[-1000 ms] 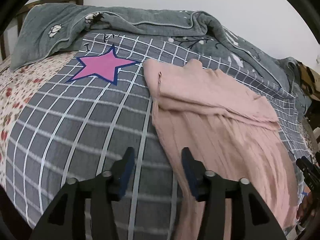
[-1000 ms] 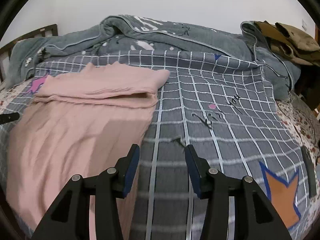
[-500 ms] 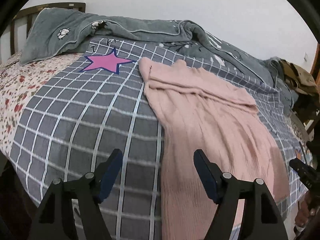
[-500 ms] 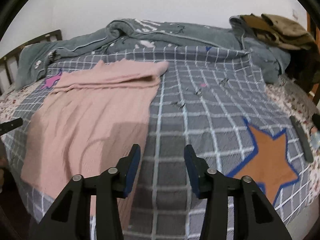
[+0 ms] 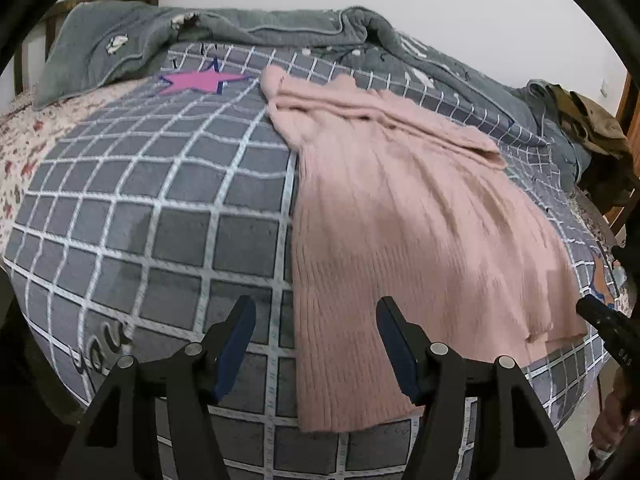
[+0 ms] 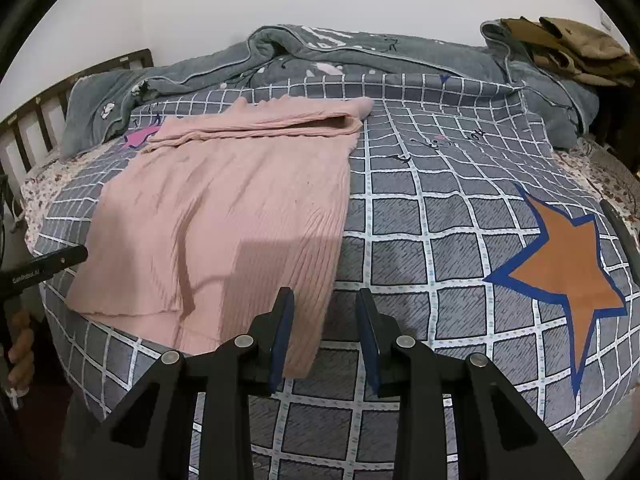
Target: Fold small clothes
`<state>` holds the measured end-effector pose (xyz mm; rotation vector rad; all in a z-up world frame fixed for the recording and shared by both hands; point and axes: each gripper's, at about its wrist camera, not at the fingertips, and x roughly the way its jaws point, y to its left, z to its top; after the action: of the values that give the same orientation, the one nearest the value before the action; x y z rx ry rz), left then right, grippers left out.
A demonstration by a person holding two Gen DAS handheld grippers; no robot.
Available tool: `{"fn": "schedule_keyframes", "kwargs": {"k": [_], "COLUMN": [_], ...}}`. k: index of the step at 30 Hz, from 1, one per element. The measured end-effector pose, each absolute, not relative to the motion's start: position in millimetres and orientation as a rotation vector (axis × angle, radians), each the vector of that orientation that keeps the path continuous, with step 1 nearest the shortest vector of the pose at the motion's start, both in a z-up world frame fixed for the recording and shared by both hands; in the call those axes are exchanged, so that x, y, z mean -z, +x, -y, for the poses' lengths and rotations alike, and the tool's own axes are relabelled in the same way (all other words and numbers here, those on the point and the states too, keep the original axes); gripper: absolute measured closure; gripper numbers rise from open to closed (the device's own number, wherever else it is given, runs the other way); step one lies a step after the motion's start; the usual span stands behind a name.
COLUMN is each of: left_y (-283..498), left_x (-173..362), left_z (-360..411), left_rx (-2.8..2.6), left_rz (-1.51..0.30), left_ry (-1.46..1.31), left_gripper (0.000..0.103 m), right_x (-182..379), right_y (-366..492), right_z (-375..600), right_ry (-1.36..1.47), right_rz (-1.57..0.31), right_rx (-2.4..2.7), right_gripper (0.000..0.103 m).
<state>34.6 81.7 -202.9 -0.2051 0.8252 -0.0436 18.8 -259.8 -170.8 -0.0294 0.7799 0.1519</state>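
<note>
A pink ribbed knit garment [image 5: 404, 220] lies spread on the grey checked bed cover [image 5: 160, 208], its far end folded over on itself. It also shows in the right wrist view [image 6: 240, 220]. My left gripper [image 5: 316, 340] is open and empty above the garment's near left corner. My right gripper [image 6: 324, 332] is open and empty just above the garment's near right corner. Neither touches the cloth.
A grey quilt [image 6: 360, 56] is bunched along the back of the bed. Brown clothes [image 6: 568, 48] lie at the far right. A wooden headboard [image 6: 40, 120] stands on the left. The cover has a pink star [image 5: 200, 80] and an orange star [image 6: 560, 260].
Both grippers have pulled back toward the near edge of the bed, so more of the garment shows. The left jaws have opened wider.
</note>
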Motion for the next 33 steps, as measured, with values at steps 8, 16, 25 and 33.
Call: {"fn": "schedule_keyframes", "kwargs": {"k": [8, 16, 25, 33], "left_y": [38.1, 40.7, 27.7, 29.4], "left_x": [210.1, 200.6, 188.5, 195.7], "left_z": [-72.1, -68.7, -107.8, -88.3], "left_rx": [0.019, -0.002, 0.004, 0.025], "left_rz": [-0.824, -0.792, -0.769, -0.815], "left_ry": [-0.169, -0.126, -0.22, -0.16], "left_gripper": [0.053, 0.096, 0.096, 0.089], "right_x": [185.7, 193.8, 179.5, 175.4], "right_y": [24.6, 29.0, 15.5, 10.5], "right_z": [254.7, 245.5, 274.5, 272.9], "right_ry": [-0.024, -0.025, 0.009, 0.001], "right_rz": [-0.798, -0.806, -0.738, -0.746], "right_rx": [-0.163, -0.189, -0.159, -0.189], "right_gripper": [0.072, 0.086, 0.099, 0.094]}}
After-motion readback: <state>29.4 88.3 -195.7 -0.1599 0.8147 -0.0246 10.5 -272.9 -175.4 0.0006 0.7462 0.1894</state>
